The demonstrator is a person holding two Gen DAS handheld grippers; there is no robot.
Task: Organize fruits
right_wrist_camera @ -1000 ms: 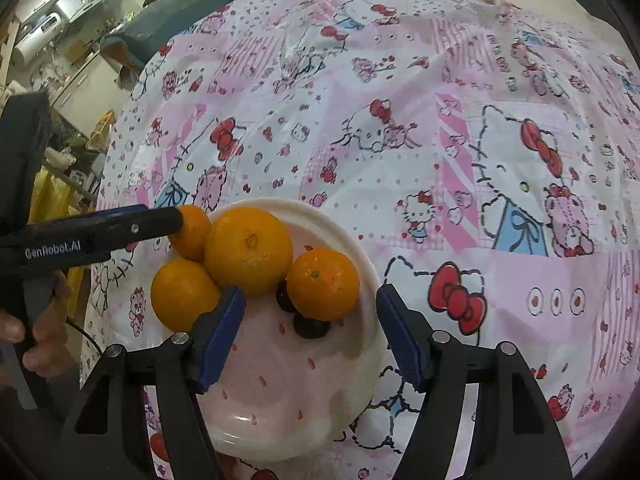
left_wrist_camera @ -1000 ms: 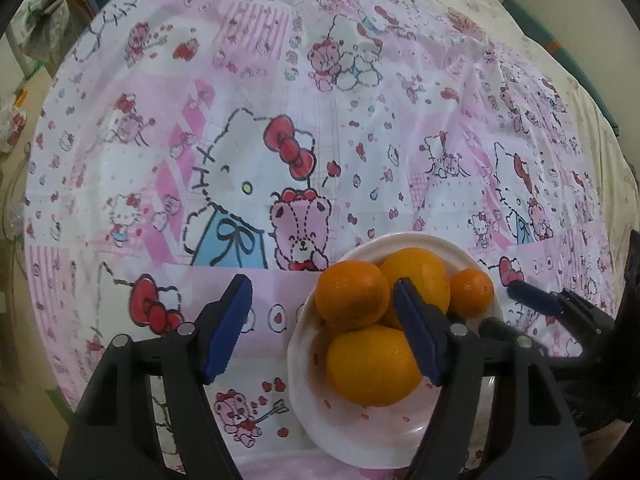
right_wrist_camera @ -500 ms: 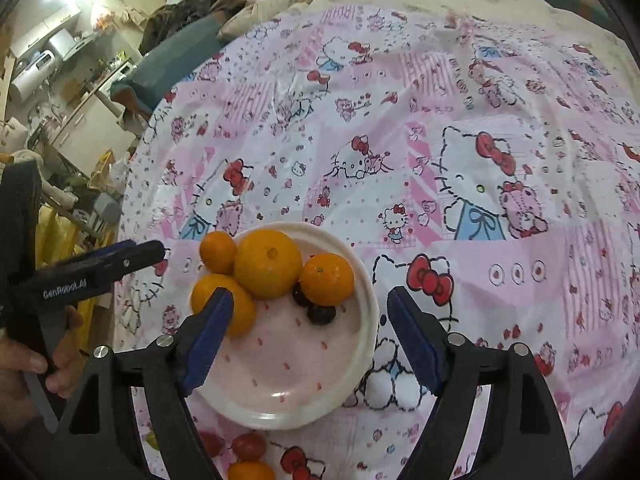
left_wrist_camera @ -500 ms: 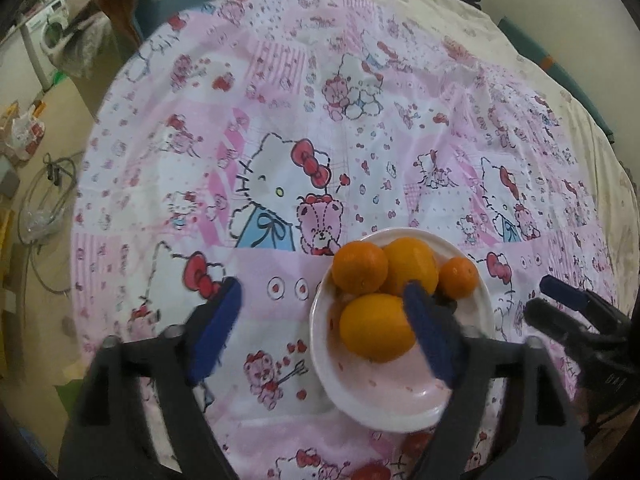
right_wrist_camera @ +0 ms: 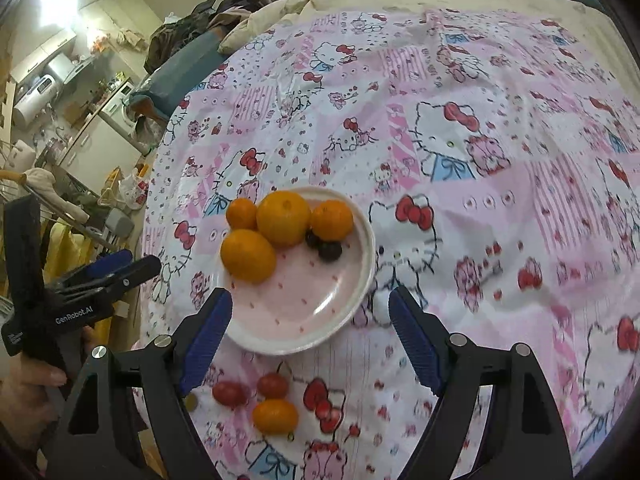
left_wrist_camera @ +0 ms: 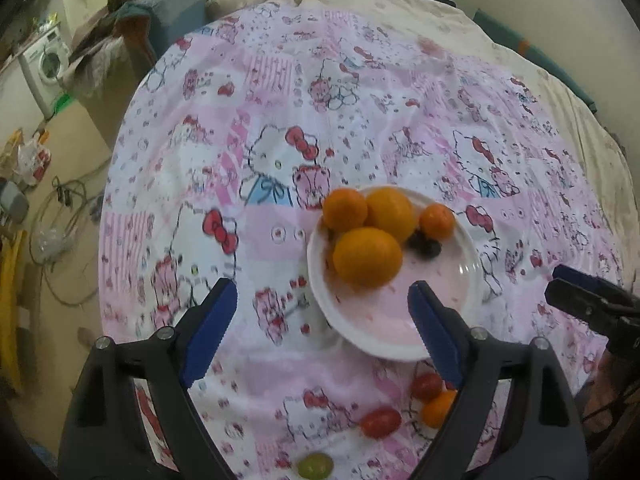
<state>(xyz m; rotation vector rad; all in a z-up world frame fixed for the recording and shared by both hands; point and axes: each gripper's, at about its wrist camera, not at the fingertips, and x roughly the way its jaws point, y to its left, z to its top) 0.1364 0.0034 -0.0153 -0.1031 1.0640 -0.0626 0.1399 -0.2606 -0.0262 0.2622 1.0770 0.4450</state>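
Left wrist view: a glossy pink cartoon-print cloth (left_wrist_camera: 320,128) covers the round tabletop. A shallow pink plate (left_wrist_camera: 448,296) holds four round oranges (left_wrist_camera: 367,257) and dark berries (left_wrist_camera: 426,245). The left claw (left_wrist_camera: 322,320) gapes wide, empty.

Right wrist view: the right claw (right_wrist_camera: 310,328) gapes empty above the plate (right_wrist_camera: 312,312); cherry tomatoes (right_wrist_camera: 230,393) and a small orange (right_wrist_camera: 275,416) lie just beside it.
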